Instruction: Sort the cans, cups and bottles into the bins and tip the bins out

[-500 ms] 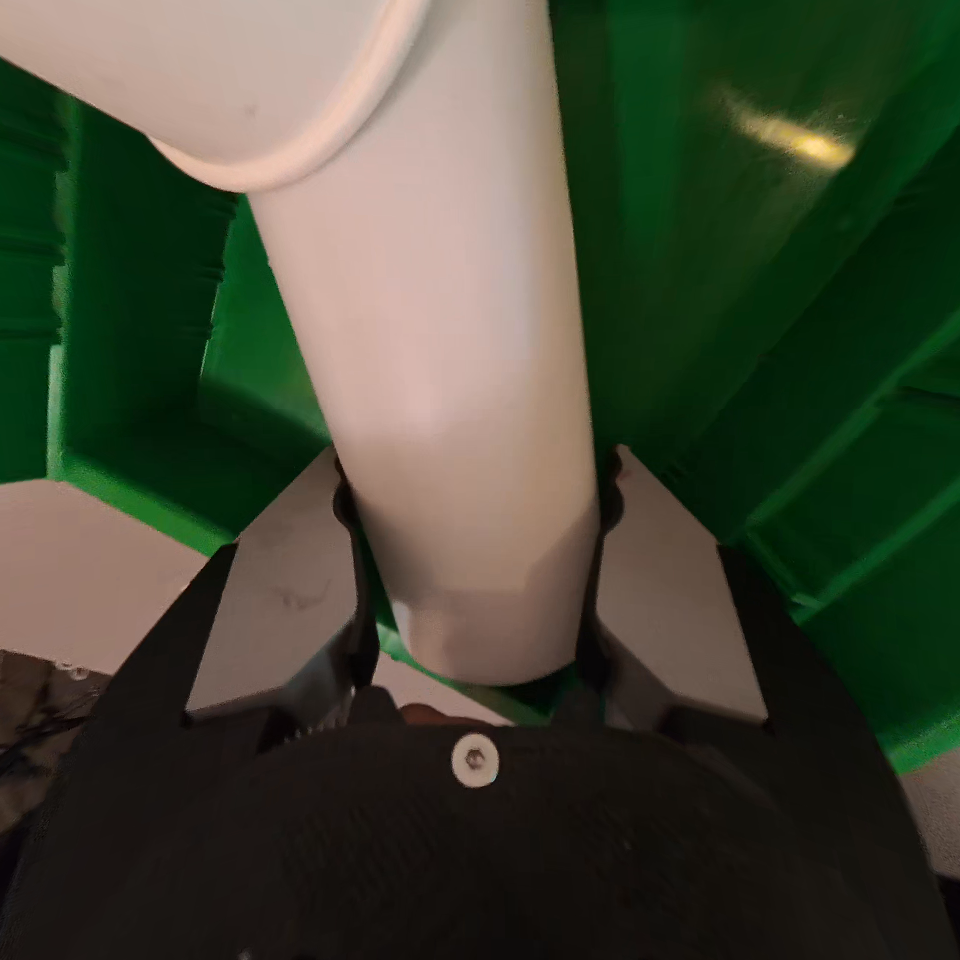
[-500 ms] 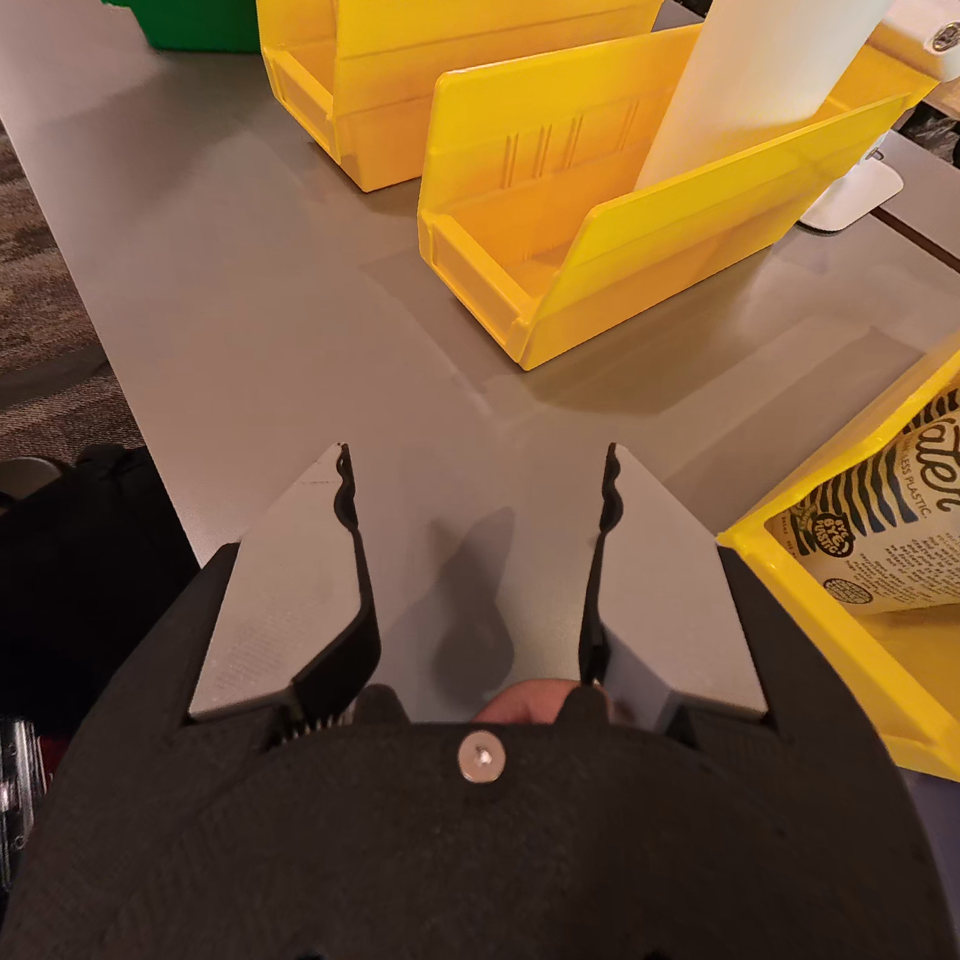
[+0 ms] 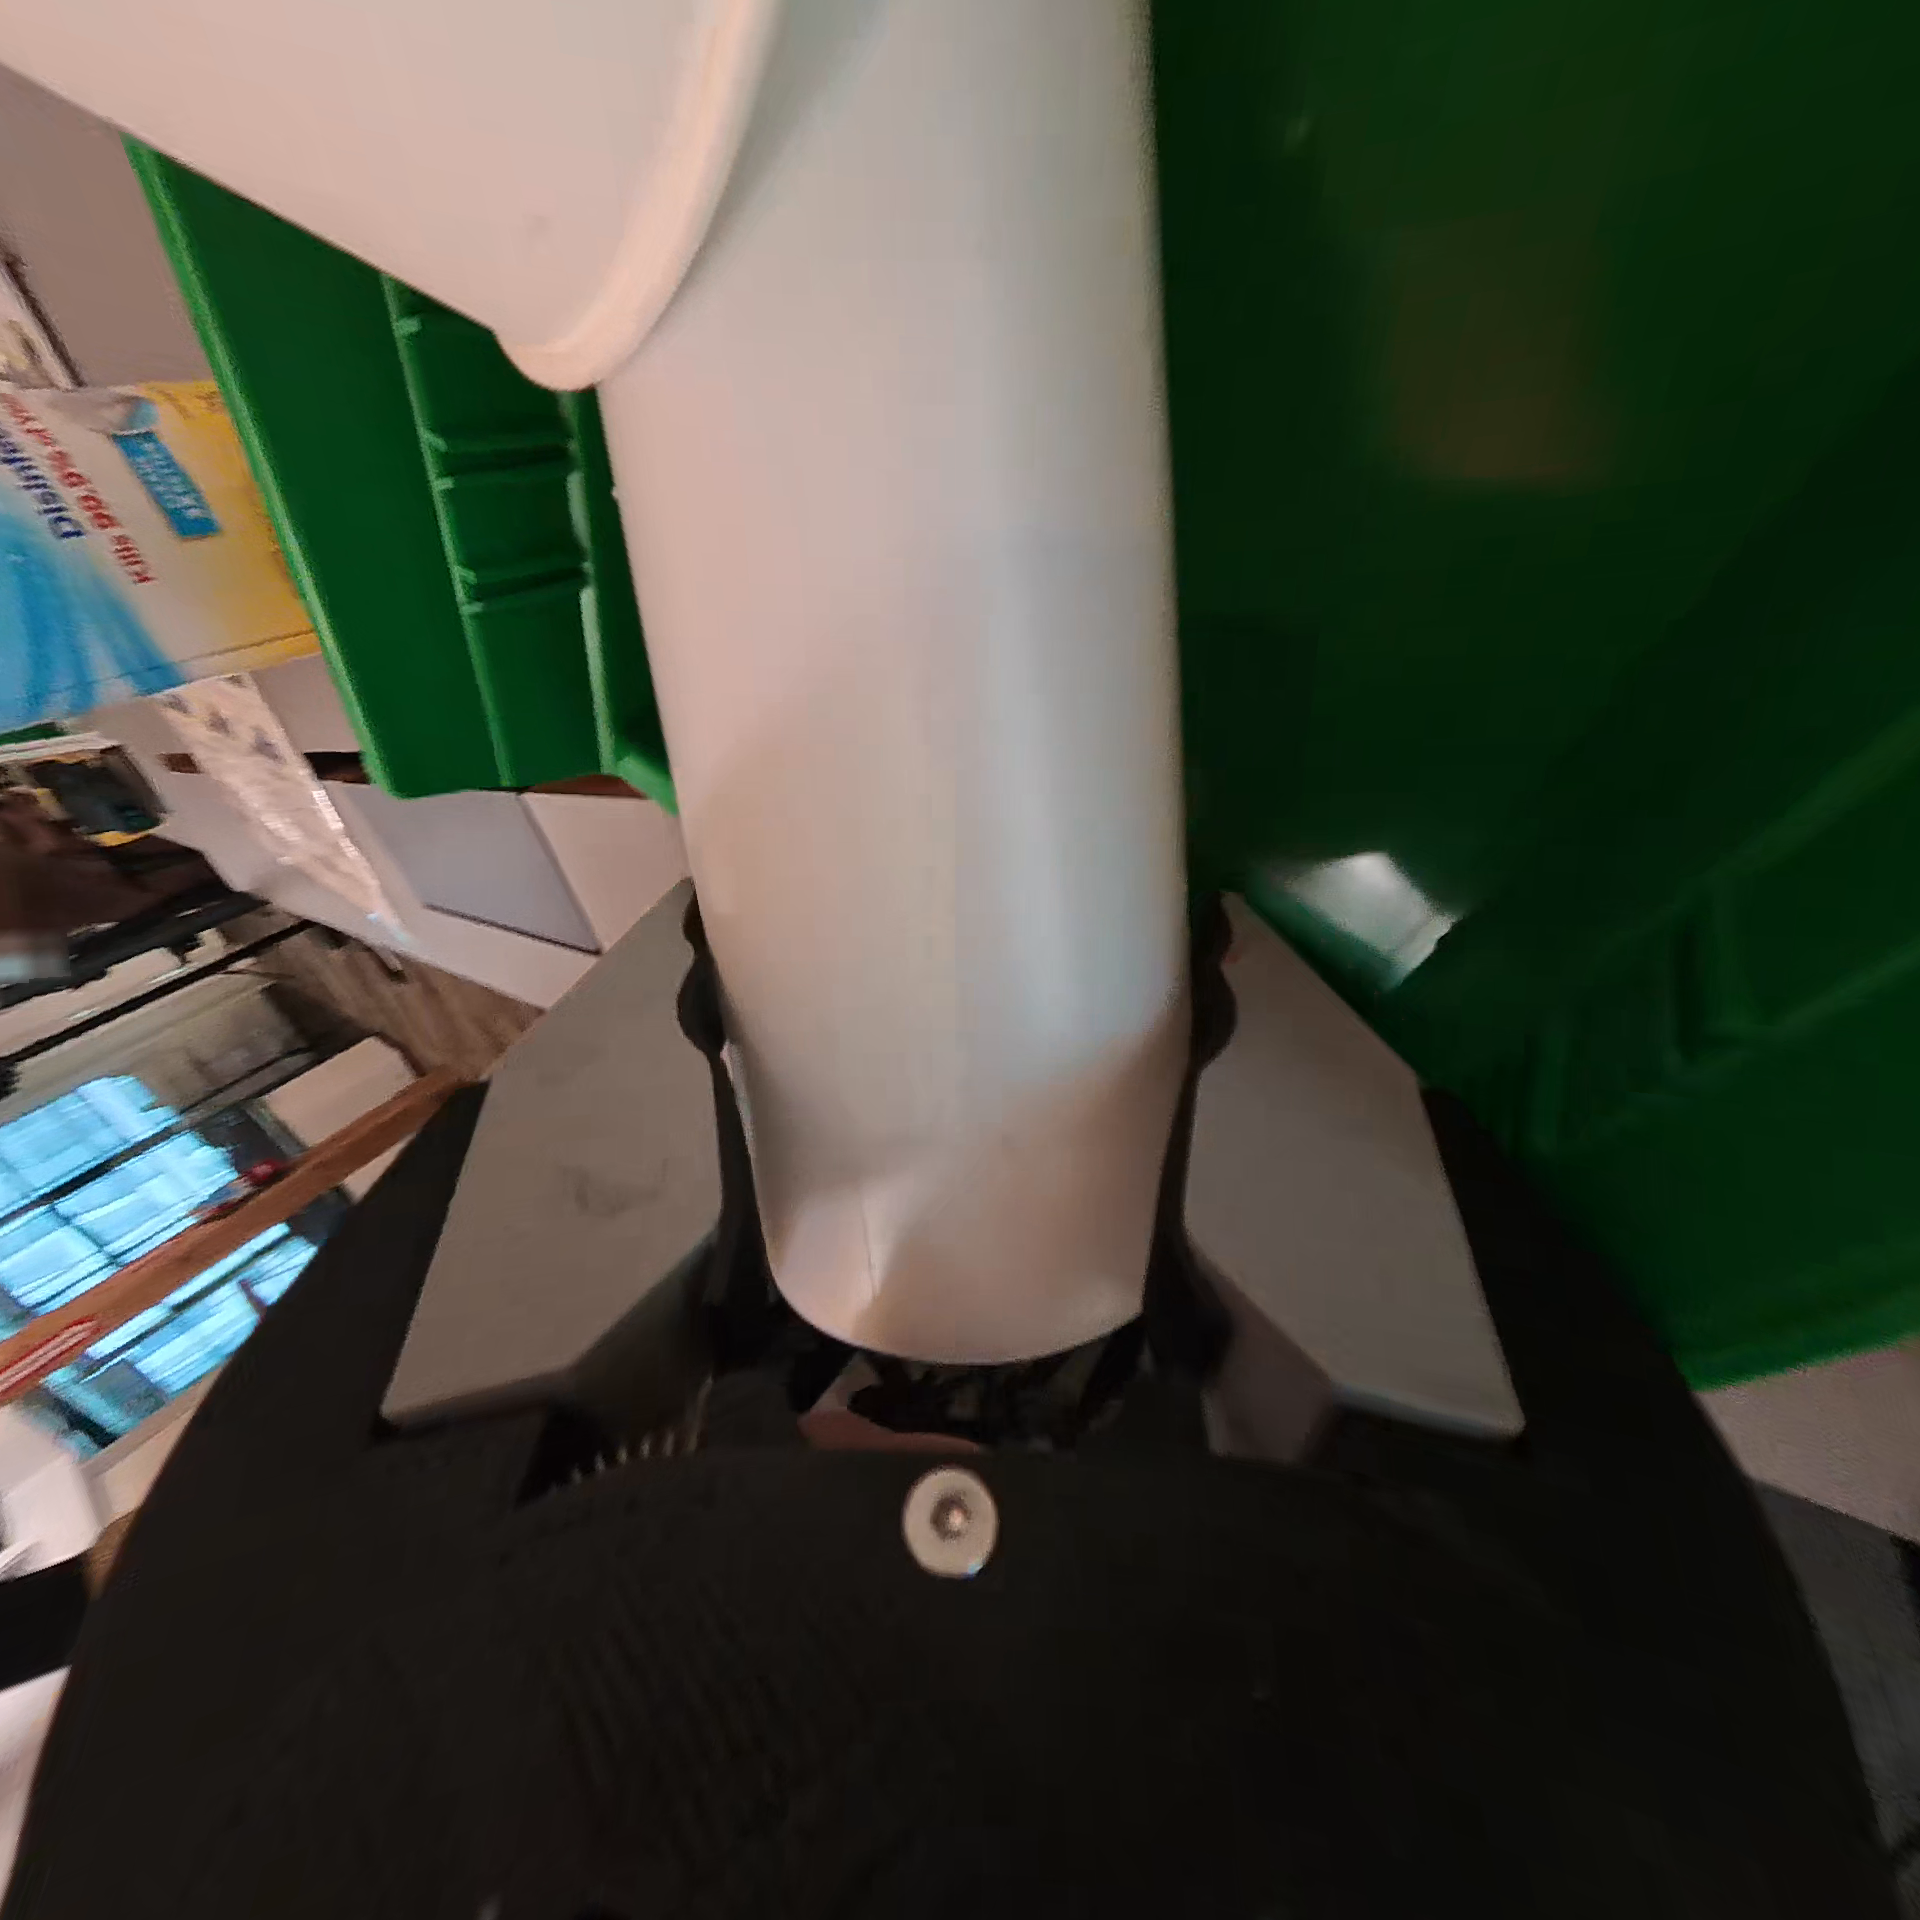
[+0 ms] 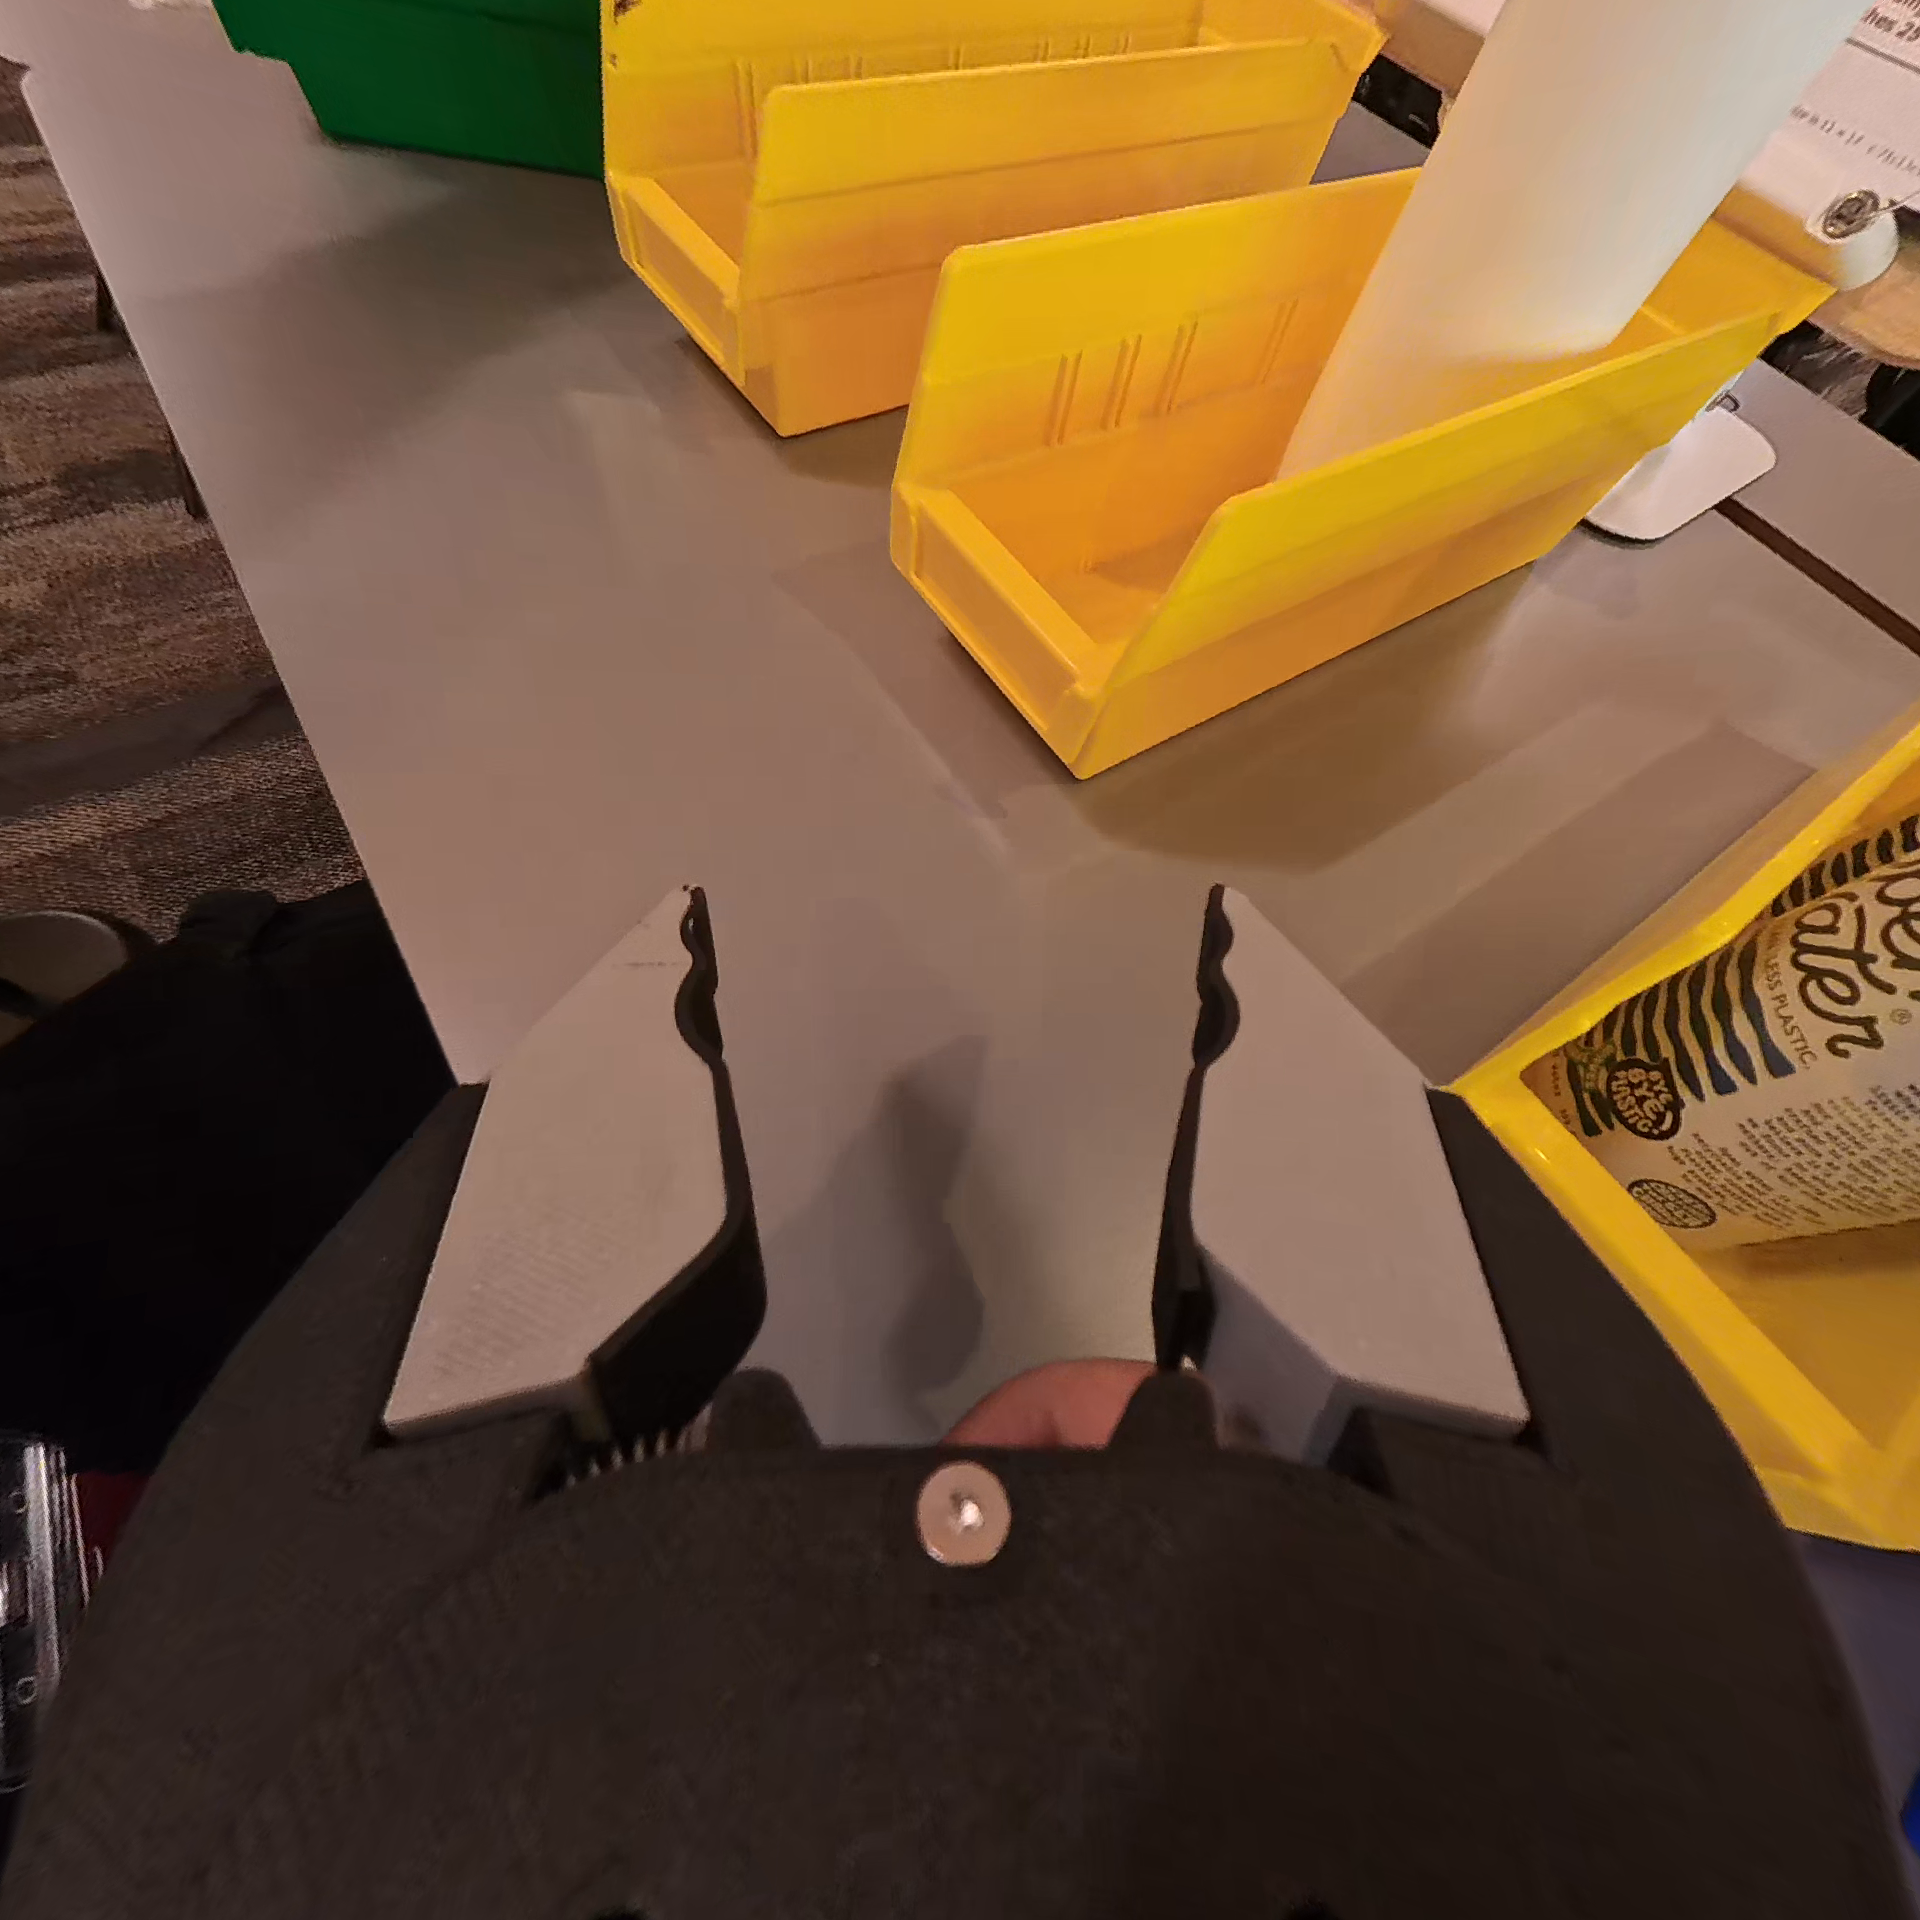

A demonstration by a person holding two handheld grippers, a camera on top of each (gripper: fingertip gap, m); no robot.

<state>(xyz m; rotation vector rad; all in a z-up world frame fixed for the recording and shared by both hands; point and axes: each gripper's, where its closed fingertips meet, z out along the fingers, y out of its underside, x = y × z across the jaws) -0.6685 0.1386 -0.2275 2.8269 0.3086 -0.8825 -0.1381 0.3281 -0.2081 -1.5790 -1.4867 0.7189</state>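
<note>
In the left wrist view my left gripper (image 3: 956,935) is shut on a white paper cup (image 3: 935,727), base towards the camera, with both fingers pressed on its sides. A second white cup (image 3: 416,156) lies across the top left, touching the held cup. A green bin (image 3: 1507,623) fills the right and back of the view. In the right wrist view my right gripper (image 4: 951,914) is open and empty over the grey table (image 4: 623,675). A tall white cup (image 4: 1507,229) stands in the middle yellow bin (image 4: 1299,582). A printed water carton (image 4: 1766,1091) lies in the yellow bin at the right (image 4: 1558,1195).
Another yellow bin (image 4: 883,239) and a green bin (image 4: 436,83) stand at the table's far side. A white flat base (image 4: 1683,478) sits behind the middle bin. The table's left edge (image 4: 260,623) drops to patterned carpet. Boxes and shelving (image 3: 135,540) show left of the green bin.
The left view has tilted and pulled back: the green bin shifted right and the room now shows at the left. The cup stays in the fingers. The right gripper drew back slightly.
</note>
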